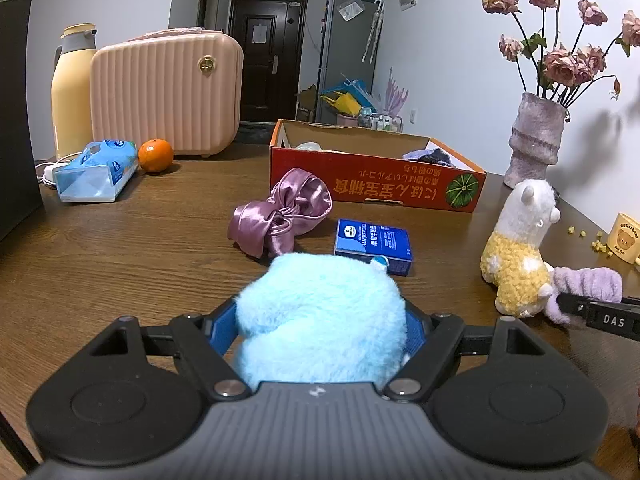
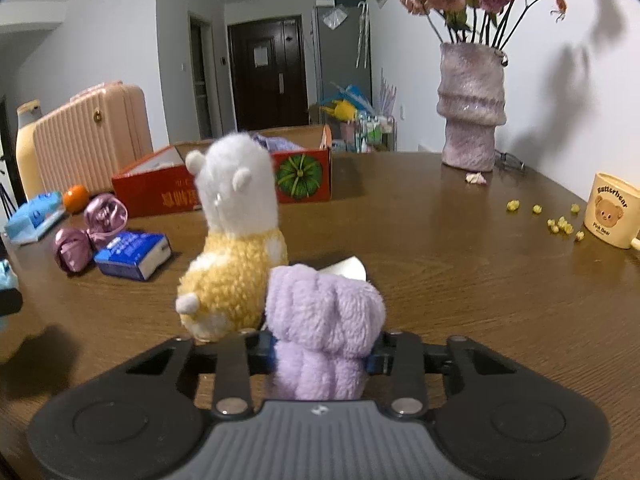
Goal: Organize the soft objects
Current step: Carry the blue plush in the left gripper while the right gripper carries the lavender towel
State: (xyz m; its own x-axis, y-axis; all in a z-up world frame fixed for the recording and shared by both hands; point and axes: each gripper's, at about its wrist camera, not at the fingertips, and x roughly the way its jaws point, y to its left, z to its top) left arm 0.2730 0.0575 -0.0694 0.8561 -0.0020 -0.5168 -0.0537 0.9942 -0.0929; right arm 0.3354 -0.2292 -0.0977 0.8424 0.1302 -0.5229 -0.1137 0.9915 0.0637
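Left hand-held gripper (image 1: 320,320) squeezing blue plush (image 1: 320,312), right hand-held gripper (image 2: 322,354) pinching lilac fuzzy roll (image 2: 324,320), both near surface's front edge. Alpaca plush (image 2: 232,248) touching roll, probably tipping when lifting toward pumpkin box (image 1: 376,176).

A pale purple vase (image 2: 471,108) of dried roses (image 1: 560,28) is standing by the wall. Well left of it, a pink suitcase (image 1: 166,96), a yellow flask (image 1: 72,92) and an orange (image 1: 155,155) are sitting together; right of it, a bear mug (image 2: 610,216) is resting among scattered yellow bits (image 2: 560,222).
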